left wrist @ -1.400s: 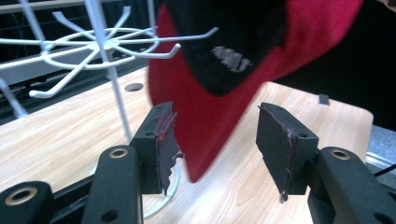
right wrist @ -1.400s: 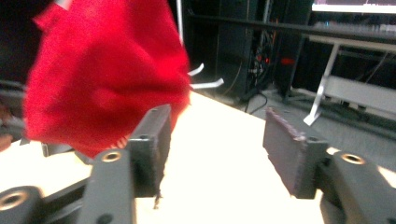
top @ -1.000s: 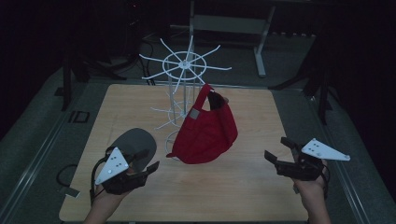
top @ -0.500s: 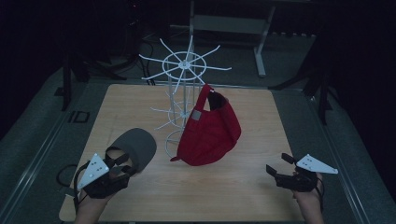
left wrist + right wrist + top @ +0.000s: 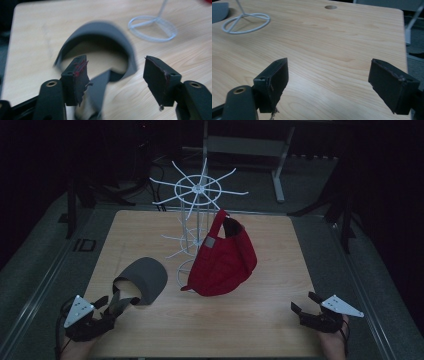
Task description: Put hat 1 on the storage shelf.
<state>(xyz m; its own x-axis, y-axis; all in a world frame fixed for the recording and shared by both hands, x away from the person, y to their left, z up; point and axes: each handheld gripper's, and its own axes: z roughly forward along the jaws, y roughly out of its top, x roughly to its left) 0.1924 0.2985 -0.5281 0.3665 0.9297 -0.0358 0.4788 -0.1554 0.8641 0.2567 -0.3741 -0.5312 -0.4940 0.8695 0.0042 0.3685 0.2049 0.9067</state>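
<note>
Light wood-grain table [image 5: 150, 227], centre of the high view, with rounded corners and a round hole [image 5: 330, 7] near its far edge. White wire hat stand [image 5: 198, 215] rises from a ring base [image 5: 186, 279] at mid-frame. Red cap [image 5: 225, 257] hangs on the stand, its lower edge at the tabletop just right of the base. Grey cap [image 5: 142, 280] lies lower left, near the base.

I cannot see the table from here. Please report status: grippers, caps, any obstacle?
Left gripper open, fingers just widened, grey cap strap lying between them, ungripped. Right gripper open, empty, over bare table. Red cap hangs on white rack. No obstacle.
</note>
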